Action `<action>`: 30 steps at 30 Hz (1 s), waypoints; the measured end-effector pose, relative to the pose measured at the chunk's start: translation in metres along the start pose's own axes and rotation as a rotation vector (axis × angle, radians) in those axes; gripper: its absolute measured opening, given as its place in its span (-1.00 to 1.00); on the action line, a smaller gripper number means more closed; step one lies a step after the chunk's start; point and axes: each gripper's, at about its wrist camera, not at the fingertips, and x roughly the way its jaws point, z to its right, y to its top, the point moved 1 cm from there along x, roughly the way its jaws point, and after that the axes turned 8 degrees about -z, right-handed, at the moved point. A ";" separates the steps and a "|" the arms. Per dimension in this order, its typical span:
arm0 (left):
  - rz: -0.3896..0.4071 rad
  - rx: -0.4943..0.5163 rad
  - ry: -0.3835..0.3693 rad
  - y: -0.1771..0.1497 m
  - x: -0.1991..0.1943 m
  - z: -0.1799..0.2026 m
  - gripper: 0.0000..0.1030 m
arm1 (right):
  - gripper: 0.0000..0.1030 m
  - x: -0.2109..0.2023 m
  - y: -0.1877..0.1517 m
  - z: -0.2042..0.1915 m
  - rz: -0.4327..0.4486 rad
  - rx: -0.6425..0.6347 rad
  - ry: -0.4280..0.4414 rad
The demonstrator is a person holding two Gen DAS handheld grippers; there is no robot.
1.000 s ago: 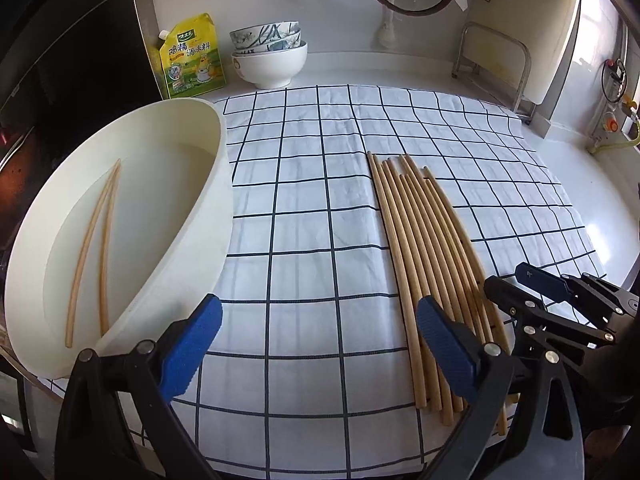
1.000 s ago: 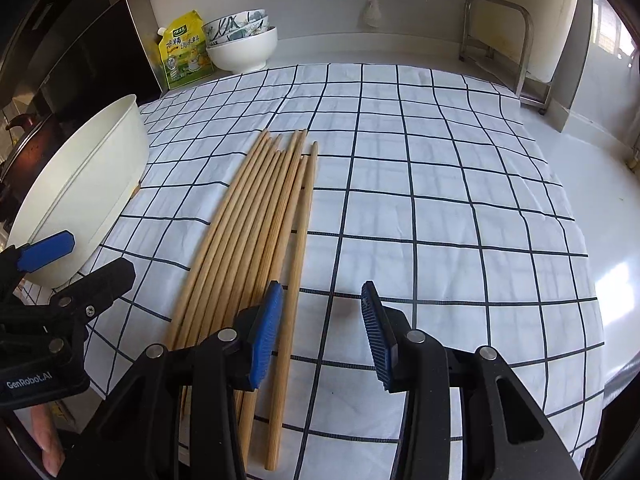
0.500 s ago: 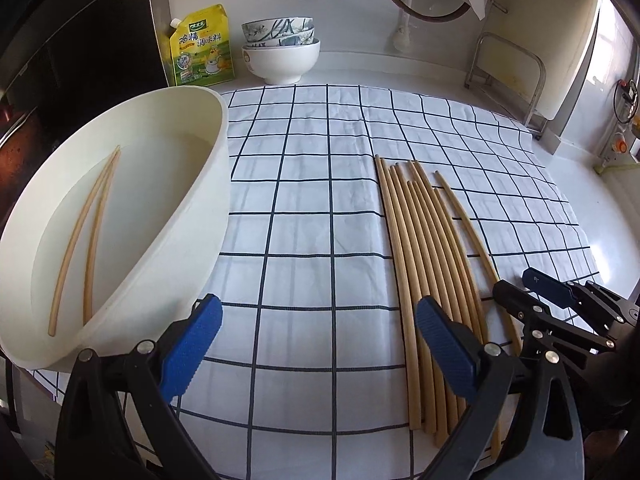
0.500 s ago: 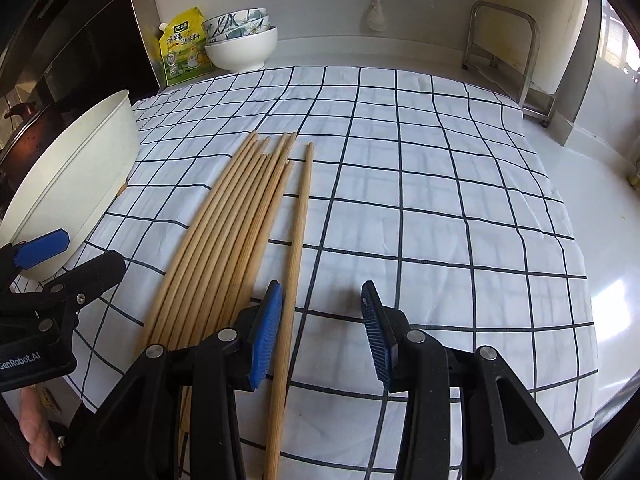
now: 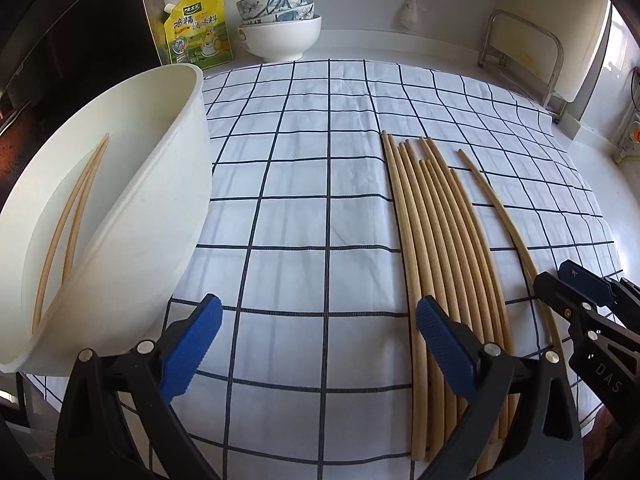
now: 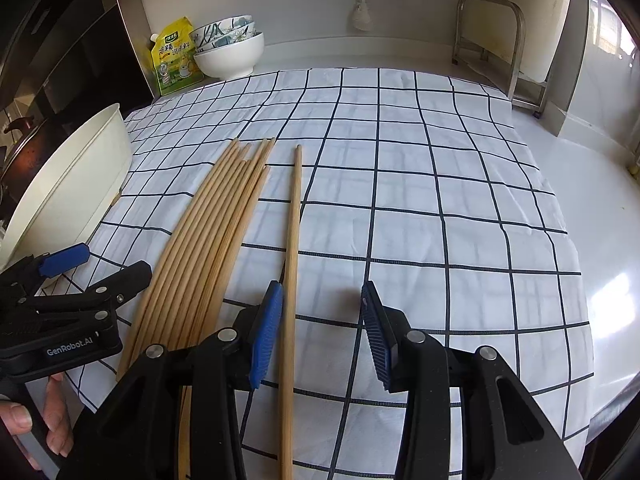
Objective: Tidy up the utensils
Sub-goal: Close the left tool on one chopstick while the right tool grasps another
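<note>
White checked cloth [image 6: 400, 200] bears a bundle of wooden chopsticks [image 6: 208, 232]; one lone wooden chopstick [image 6: 294, 216] lies apart. Right gripper [image 6: 322, 332] part-open, straddling it unpressed. Left gripper [image 5: 320, 344] wide open, empty.

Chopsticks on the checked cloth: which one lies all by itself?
The single chopstick on the right of the bundle. A strip of checked cloth separates it from the others, which lie packed side by side. It passes between the right gripper's fingers.

Home kitchen. White bench [image 6: 592, 208] under a checked cloth [image 6: 400, 184], stacked ceramic bowls [image 5: 280, 30] and a yellow seasoning pouch [image 5: 198, 30] against the back wall, dark pot [image 6: 28, 148] on the left, metal rack [image 6: 492, 28] at the right, chopsticks [image 5: 440, 240] laid out.
</note>
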 end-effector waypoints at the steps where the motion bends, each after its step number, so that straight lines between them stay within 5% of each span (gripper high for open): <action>1: 0.003 0.000 -0.005 0.000 0.000 0.000 0.86 | -0.24 0.000 0.000 0.000 0.001 -0.001 -0.001; 19: 0.019 -0.001 0.054 0.010 0.010 0.011 0.88 | -0.24 0.003 -0.001 -0.008 0.011 -0.048 -0.083; 21: 0.026 0.009 0.055 0.011 0.009 0.014 0.83 | -0.40 0.002 -0.001 -0.009 0.014 -0.056 -0.079; 23: 0.032 0.018 0.030 0.011 0.007 0.017 0.55 | -0.68 0.002 -0.001 -0.010 0.014 -0.066 -0.083; 30: 0.015 0.049 -0.053 0.009 0.001 0.027 -0.29 | -0.87 0.002 -0.003 -0.016 0.020 -0.086 -0.079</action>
